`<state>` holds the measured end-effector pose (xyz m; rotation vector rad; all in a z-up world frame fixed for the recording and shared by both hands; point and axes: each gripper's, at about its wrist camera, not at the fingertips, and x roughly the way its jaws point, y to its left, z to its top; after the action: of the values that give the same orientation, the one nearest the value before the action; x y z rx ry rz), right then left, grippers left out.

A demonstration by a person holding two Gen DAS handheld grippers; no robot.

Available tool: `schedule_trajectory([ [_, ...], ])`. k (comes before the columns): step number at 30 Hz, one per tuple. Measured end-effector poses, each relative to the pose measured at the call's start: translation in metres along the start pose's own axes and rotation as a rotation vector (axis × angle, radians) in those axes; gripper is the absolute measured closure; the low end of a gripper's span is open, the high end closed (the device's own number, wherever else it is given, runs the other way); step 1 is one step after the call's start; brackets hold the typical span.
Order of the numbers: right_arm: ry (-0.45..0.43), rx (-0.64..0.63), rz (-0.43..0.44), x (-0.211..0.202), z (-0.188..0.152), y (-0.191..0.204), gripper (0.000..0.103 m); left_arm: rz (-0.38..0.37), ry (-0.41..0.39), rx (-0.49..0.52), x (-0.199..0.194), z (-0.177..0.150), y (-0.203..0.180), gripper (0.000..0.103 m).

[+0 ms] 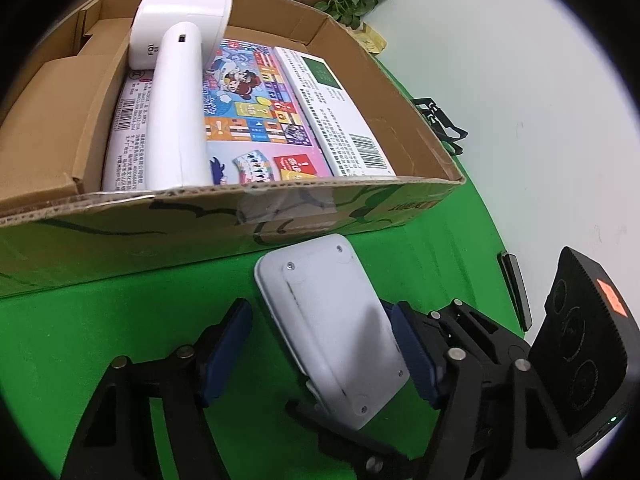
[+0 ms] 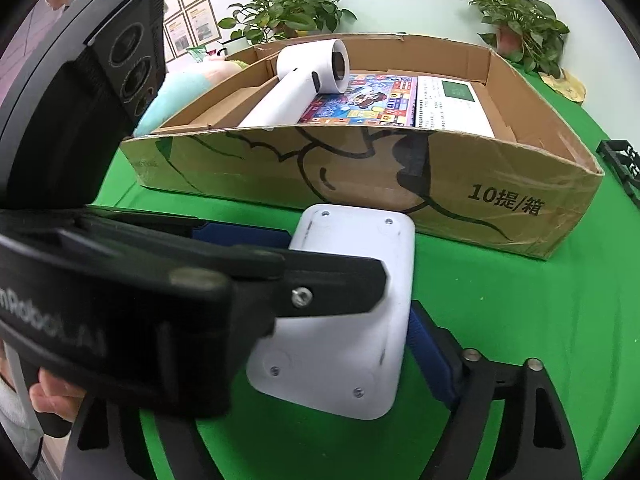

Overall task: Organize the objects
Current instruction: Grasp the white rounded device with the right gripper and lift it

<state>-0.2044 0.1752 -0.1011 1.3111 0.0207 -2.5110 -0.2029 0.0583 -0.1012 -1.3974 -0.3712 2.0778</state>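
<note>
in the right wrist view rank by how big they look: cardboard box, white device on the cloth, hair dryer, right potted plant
1. cardboard box
2. white device, though it is nearest the camera
3. hair dryer
4. right potted plant, close to the dryer, so unsure

We look along the right gripper [image 2: 280, 344] at a white flat device [image 2: 352, 312] lying screw-side up on the green cloth [image 2: 500, 320], just in front of a cardboard box [image 2: 360, 176]. Our right blue pad [image 2: 430, 356] sits against the device's right edge. The left gripper [image 2: 336, 276] crosses in from the left, its black finger lying over the device's left side and hiding our other pad. In the box lie a white hair dryer [image 2: 304, 84], a colourful game box [image 2: 360, 104] and a white carton [image 2: 452, 108]. Two potted plants [image 2: 288, 12] stand behind.
</note>
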Motion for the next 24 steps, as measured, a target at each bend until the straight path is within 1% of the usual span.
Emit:
schedule_trajectory([
  [1,0.004,-0.01,-0.017,0.0,0.0,-0.001,0.032,-0.009,0.001,-0.015,-0.001,0.001,0.003,0.037],
  [3,0.012,-0.017,-0.036,0.001,0.002,0.001,0.032,-0.008,0.004,-0.038,-0.002,0.003,0.007,0.044],
  [5,0.022,-0.039,-0.077,0.004,0.004,0.006,0.033,0.01,0.01,-0.028,-0.001,0.003,0.007,0.057],
  [6,0.024,-0.05,-0.094,0.006,0.005,0.009,0.033,0.006,0.029,-0.019,0.002,0.003,0.007,0.063],
  [7,0.02,-0.052,-0.11,0.005,0.004,0.011,0.034,0.009,0.025,-0.013,0.001,0.001,0.008,0.063],
  [9,0.015,-0.036,-0.11,0.004,0.003,0.009,0.035,0.011,0.029,-0.01,-0.001,-0.001,0.008,0.062],
  [13,0.008,-0.018,-0.123,-0.008,-0.011,0.01,0.036,-0.026,0.048,-0.022,-0.001,-0.013,0.003,0.065],
  [19,0.015,-0.011,-0.112,-0.035,-0.046,0.015,0.036,-0.072,0.076,-0.01,-0.006,-0.053,-0.015,0.067],
  [20,0.017,-0.009,-0.114,-0.037,-0.05,0.016,0.034,-0.082,0.083,-0.011,-0.007,-0.059,-0.017,0.067],
  [22,0.019,-0.009,-0.134,-0.036,-0.051,0.018,0.033,-0.093,0.089,-0.017,-0.006,-0.063,-0.02,0.067],
  [24,0.015,0.0,-0.138,-0.036,-0.05,0.018,0.032,-0.084,0.083,-0.002,-0.005,-0.063,-0.024,0.067],
])
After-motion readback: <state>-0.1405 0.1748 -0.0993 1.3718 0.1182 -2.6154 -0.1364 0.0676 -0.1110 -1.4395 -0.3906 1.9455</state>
